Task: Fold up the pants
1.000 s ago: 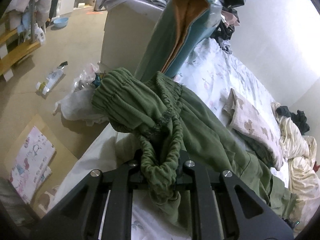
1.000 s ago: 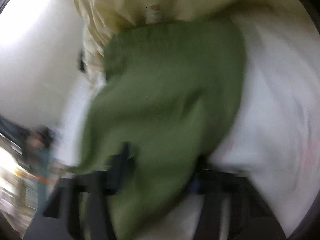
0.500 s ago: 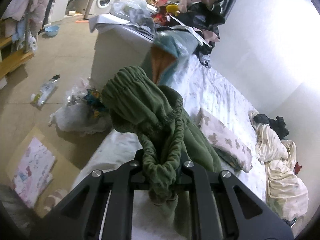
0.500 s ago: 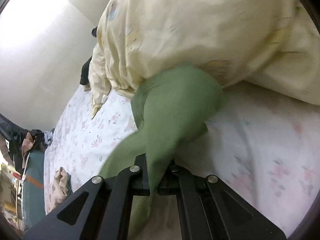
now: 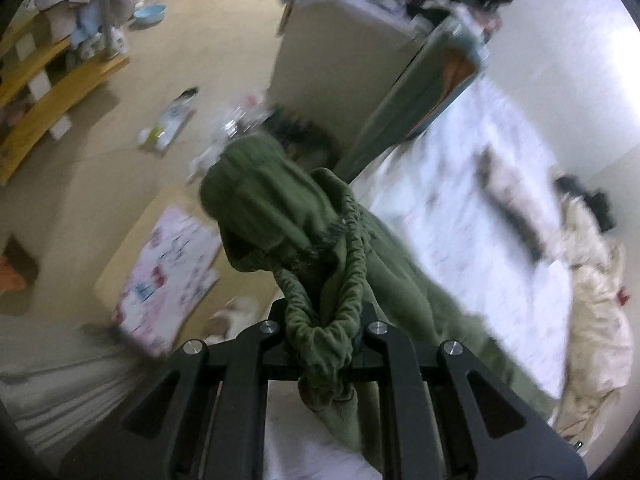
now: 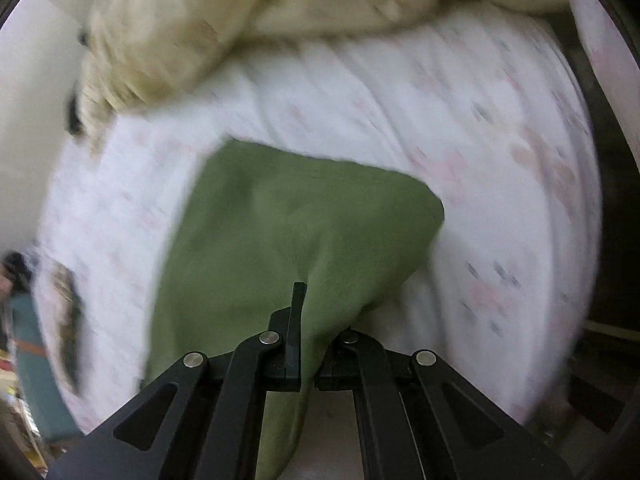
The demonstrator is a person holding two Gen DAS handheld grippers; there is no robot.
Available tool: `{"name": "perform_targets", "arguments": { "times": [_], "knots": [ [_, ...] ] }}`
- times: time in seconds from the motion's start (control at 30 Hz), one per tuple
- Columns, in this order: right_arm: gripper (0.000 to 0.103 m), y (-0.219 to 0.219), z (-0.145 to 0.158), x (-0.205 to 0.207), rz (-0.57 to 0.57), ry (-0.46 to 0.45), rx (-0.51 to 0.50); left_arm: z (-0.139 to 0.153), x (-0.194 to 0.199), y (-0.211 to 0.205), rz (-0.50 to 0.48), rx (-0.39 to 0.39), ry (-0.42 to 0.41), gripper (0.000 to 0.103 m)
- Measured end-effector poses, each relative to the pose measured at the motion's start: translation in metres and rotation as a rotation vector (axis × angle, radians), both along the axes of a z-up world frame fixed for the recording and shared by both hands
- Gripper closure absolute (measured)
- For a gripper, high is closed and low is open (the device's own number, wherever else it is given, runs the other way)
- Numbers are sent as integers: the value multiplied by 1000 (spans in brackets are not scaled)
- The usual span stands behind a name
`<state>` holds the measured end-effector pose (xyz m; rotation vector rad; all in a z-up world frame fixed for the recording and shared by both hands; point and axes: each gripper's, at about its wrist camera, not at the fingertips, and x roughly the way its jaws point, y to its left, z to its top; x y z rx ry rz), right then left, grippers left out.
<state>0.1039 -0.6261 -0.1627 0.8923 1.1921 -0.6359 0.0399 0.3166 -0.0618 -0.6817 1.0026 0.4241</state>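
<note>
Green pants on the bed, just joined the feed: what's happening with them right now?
A person holds the green pants with both grippers. The left gripper is clamped on the bunched elastic waistband, lifted above the floral bedsheet. The right gripper pinches the leg end, which spreads over the sheet near a cream blanket. No fold is made yet.

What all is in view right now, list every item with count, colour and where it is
pants: one, olive green, stretched over the bed between both tools
bed sheet: one, white with pink floral print, under the pants
blanket: one, cream, bunched at the far end of the bed
basin: one, light blue, on the floor far left
wooden rack: one, tan, left edge of the floor
left tool: black, shut on the elastic waistband
right tool: black, shut on a leg end
</note>
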Motion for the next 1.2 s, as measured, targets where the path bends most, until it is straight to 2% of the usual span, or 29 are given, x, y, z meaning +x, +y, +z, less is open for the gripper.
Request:
{"name": "perform_targets", "arguments": {
  "times": [0.07, 0.1, 0.13, 0.17, 0.23, 0.27, 0.3, 0.33, 0.37, 0.43, 0.5, 0.57, 0.63, 0.7, 0.73, 0.77, 0.83, 0.9, 0.97, 1.07, 1.13, 1.2],
  "knots": [
    [97, -7, -21, -1, -18, 91, 32, -14, 5, -1, -10, 20, 54, 93],
    [95, -9, -21, -3, -38, 103, 19, -16, 8, -1, -15, 23, 69, 93],
    [87, -10, -18, -6, -62, 120, -21, -15, 8, -1, -13, 21, 64, 93],
    [71, -9, -11, -7, -71, 146, -80, -11, 7, -4, -13, 26, 51, 93],
    [47, -3, 5, -4, -66, 211, -231, -6, 6, -12, -30, 62, 36, 92],
    [47, 1, 21, -1, -50, 201, -327, -3, 5, -16, -39, 80, 32, 92],
    [47, 5, 30, 0, -37, 172, -363, -2, 6, -19, -43, 90, 30, 92],
    [47, 11, 44, 2, -11, 98, -389, -1, 5, -20, -43, 93, 28, 92],
    [47, 24, 60, 5, 47, -44, -367, 0, 5, -20, -40, 95, 27, 92],
    [48, 51, 76, 11, 173, -191, -334, 2, 8, -21, -36, 100, 33, 92],
    [47, 105, 95, 23, 371, -300, -362, 2, 9, -23, -27, 101, 40, 92],
    [47, 158, 102, 36, 534, -377, -301, 3, 10, -24, -23, 102, 39, 92],
    [47, 232, 98, 51, 736, -439, -99, 5, 12, -29, -37, 119, 39, 92],
    [49, 302, 92, 57, 883, -458, 40, 7, 14, -35, -63, 146, 41, 91],
    [51, 347, 87, 56, 969, -458, 100, 7, 14, -38, -79, 158, 40, 91],
    [61, 388, 81, 53, 1041, -458, 153, 8, 15, -39, -87, 163, 39, 91],
    [74, 460, 66, 47, 1154, -427, 258, 9, 17, -43, -110, 163, 35, 91],
    [81, 519, 47, 39, 1227, -380, 319, 10, 19, -46, -136, 153, 26, 91],
    [83, 568, 25, 36, 1284, -328, 389, 12, 21, -52, -172, 154, 14, 91],
    [83, 620, -18, 19, 1389, -206, 577, 15, 26, -71, -248, 211, 17, 91],
    [88, 636, -34, 12, 1449, -164, 416, 10, 30, -87, -317, 197, 28, 91],
    [92, 637, -45, 14, 1433, -129, 384, 4, 31, -102, -354, 199, 39, 91]
  ]
}}
